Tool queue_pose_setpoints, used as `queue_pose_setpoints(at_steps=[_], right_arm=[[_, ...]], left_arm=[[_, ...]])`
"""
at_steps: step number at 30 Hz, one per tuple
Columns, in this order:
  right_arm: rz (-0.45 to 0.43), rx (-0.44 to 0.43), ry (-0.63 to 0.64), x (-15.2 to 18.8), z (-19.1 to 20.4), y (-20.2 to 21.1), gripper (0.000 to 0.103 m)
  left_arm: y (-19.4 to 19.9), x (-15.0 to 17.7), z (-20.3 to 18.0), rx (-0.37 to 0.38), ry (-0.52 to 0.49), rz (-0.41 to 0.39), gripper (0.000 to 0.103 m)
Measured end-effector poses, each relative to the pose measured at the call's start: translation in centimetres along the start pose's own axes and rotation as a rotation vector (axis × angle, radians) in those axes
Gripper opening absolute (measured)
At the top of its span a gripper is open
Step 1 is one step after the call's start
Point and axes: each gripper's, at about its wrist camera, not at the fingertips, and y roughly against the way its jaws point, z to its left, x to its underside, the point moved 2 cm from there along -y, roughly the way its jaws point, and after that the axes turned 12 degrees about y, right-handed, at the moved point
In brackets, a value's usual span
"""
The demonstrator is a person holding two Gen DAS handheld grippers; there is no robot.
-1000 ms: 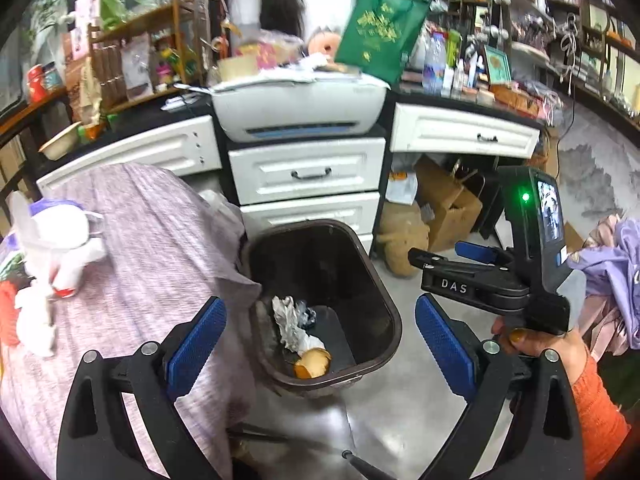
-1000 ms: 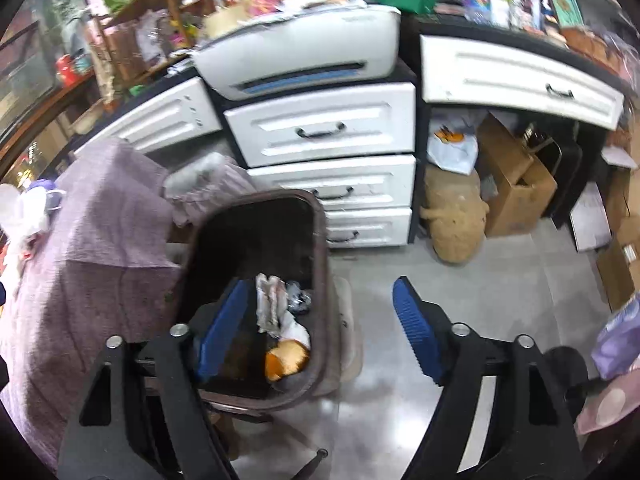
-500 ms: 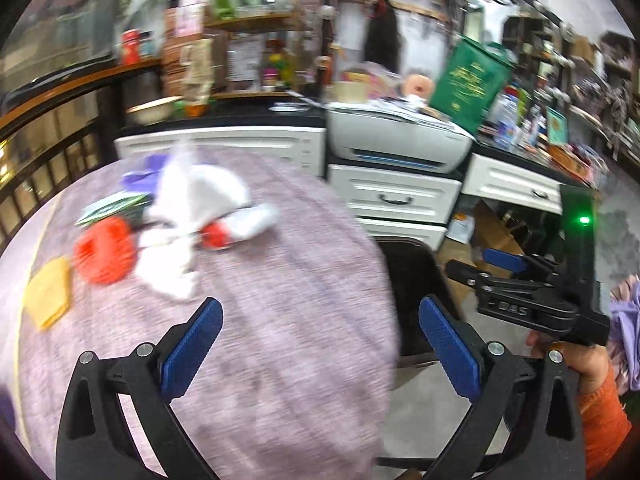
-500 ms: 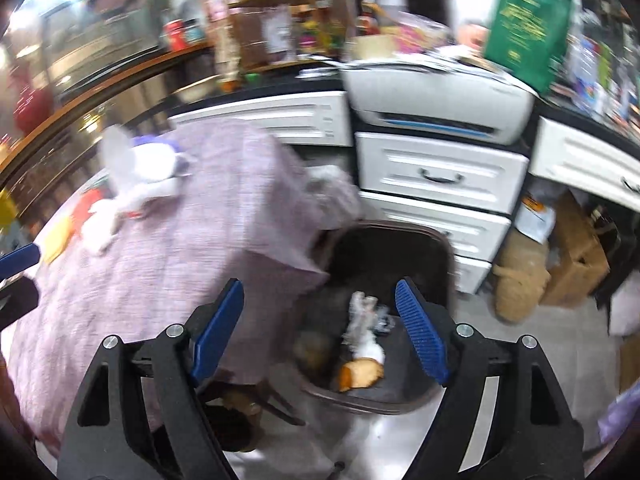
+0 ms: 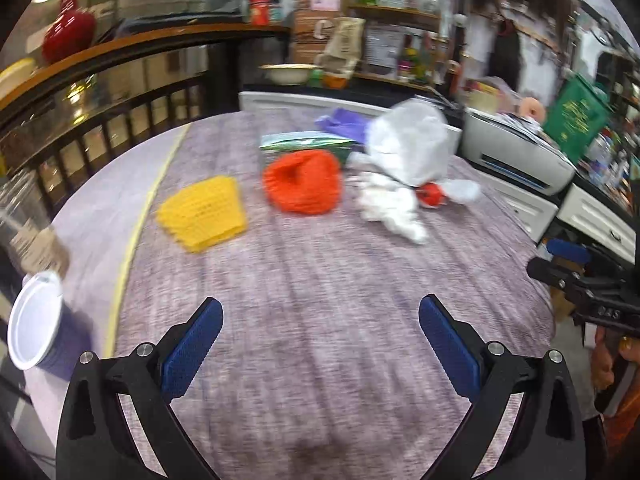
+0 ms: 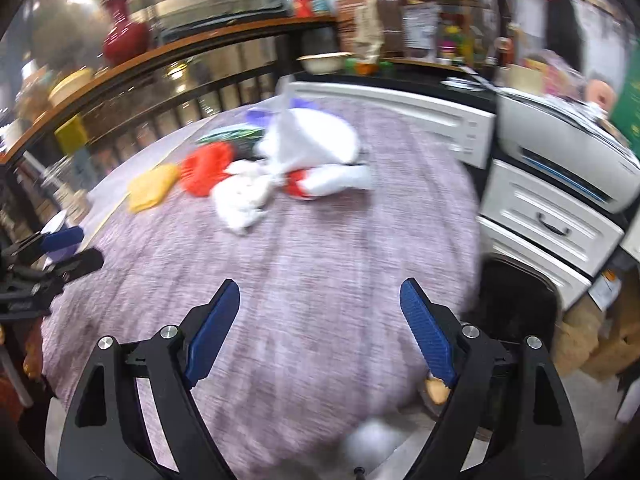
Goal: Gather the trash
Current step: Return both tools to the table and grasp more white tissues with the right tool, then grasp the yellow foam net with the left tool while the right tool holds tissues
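Both grippers [image 5: 320,344] [image 6: 320,330] wide, empty, over table [image 5: 320,280] w/ trash [image 5: 302,186].

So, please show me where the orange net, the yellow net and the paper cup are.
orange net [image 5: 302,182]: left wrist view, middle of its bunched mesh.
yellow net [image 5: 202,212]: left wrist view, centre of the flat mesh.
paper cup [image 5: 34,320]: left wrist view, white inside wall.

Black tool [image 5: 320,344]; blue pads [image 5: 192,348]
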Motion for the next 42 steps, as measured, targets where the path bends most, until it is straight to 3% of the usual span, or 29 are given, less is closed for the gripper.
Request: queue_pose_setpoints(at_steps=[6, 14, 20, 22, 24, 28, 33, 38, 42], right_arm=[[0.041, -0.098, 0.071, -2.8, 3.8, -3.4, 0.082], [0.133, -0.098, 0.168, -6.3, 6.7, -9.2, 0.081], [0.175, -0.073, 0.184, -7.7, 6.5, -12.2, 0.060], [0.180, -0.058, 0.183, -7.9, 6.3, -12.7, 0.035], [0.168, -0.060, 0.180, -7.9, 6.1, -12.4, 0.023], [0.122, -0.091, 0.169, -7.9, 5.7, -10.7, 0.016], [0.088, -0.141, 0.163, -7.2, 5.7, -8.0, 0.016], [0.061, -0.152, 0.186, -6.5, 6.0, -5.6, 0.016], [0.047, -0.159, 0.190, -6.2, 6.1, -4.5, 0.016]], left_arm=[[-0.8, -1.6, 3.7, -0.107, 0.063, 0.008, 0.097], [-3.3, -3.3, 6.1, -0.141, 0.109, 0.066, 0.097], [-5.9, -4.7, 7.4, -0.172, 0.150, 0.094, 0.097], [-6.6, -5.4, 7.9, -0.180, 0.167, 0.095, 0.097], [-7.0, -5.8, 8.1, -0.184, 0.173, 0.097, 0.097], [-8.3, -6.6, 8.8, -0.222, 0.166, 0.106, 0.097], [-9.7, -7.3, 9.5, -0.225, 0.208, 0.133, 0.096], [-10.6, -7.8, 9.8, -0.223, 0.234, 0.152, 0.081], [-10.6, -8.2, 9.2, -0.215, 0.229, 0.140, 0.053]])
